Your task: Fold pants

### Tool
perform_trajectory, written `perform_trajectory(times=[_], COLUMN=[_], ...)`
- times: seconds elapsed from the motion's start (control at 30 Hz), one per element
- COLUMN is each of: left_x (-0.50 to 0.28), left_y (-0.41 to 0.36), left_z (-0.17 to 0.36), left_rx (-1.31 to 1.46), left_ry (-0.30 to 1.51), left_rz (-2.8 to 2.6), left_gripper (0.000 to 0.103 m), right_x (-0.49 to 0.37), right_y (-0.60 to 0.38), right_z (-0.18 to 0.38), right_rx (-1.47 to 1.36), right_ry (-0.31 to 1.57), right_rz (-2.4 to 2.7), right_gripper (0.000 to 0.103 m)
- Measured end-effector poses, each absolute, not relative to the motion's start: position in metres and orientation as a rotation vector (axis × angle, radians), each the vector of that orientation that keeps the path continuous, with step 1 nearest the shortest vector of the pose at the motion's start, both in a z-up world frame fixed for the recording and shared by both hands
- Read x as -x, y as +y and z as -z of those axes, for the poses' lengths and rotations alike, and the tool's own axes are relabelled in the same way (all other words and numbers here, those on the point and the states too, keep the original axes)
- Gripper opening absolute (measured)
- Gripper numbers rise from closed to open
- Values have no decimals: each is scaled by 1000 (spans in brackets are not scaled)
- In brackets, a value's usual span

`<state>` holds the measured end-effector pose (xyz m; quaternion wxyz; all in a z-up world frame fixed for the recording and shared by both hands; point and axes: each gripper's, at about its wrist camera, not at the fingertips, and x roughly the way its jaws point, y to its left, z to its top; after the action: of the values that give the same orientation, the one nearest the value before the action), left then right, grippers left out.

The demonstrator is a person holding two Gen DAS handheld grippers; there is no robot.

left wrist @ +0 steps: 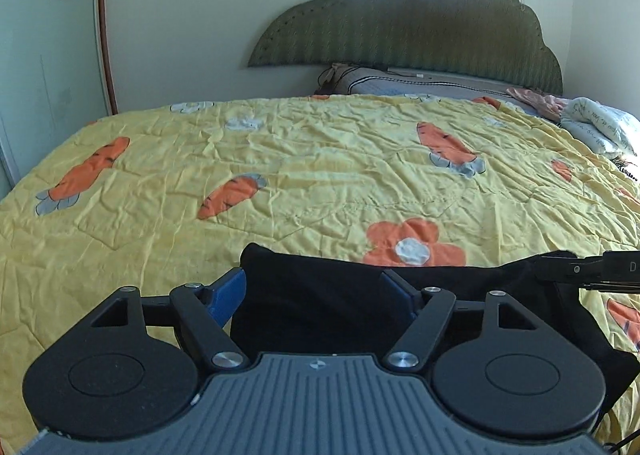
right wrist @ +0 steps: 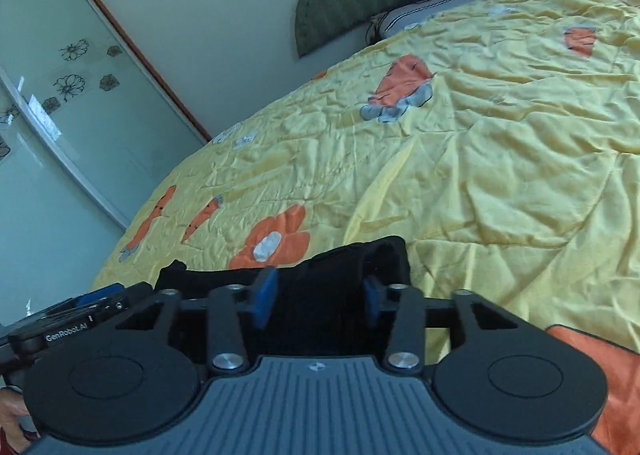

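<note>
Black fabric, that's the pants point(left wrist: 320, 307), bunched at the near edge of the bed point(left wrist: 280, 159) on the yellow carrot quilt, right under both my grippers. My left gripper point(left wrist: 316, 291) has its jaws spread wide with the cloth lying between the blue pads, not pinched. My right gripper point(right wrist: 318, 295) has its jaws narrower, straddling a raised ridge of the same cloth; the pads sit close to it but I cannot tell whether they actually press on it, so I'm calling it unconfirmed. From the left wrist view I see the right gripper off to the side at the far end of the garment. Risk from here: if only 1 side bites, lifting will drag the pants askew and wrinkle the fold. Dark cloth hides layers too, so I could grab only 1 layer.
</note>
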<state>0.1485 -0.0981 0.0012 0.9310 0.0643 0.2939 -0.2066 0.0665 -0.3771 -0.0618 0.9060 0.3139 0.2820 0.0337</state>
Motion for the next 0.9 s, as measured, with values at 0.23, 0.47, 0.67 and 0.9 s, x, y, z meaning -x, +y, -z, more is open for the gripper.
perform_trajectory(times=[0.23,0.47,0.67,0.9], left_x=[-162,-172,-144,-118], left_y=[-95,-81,-77,-60], left_z=[12,19,11,18], left_rx=[-97,-85,-117,-167], left_ry=[589,679,669,641], left_rz=[252,213,301,289], left_gripper=[75,73,75,76], right_x=[-69,-53,-16,-11], right_y=[-363,-370,-322,-309], right_z=[38,45,24,43], right_rx=[-394,-371,-237,-219], right_ry=[538,571,518,580], right_rz=[42,232,8,102], right_gripper=[14,47,45,59])
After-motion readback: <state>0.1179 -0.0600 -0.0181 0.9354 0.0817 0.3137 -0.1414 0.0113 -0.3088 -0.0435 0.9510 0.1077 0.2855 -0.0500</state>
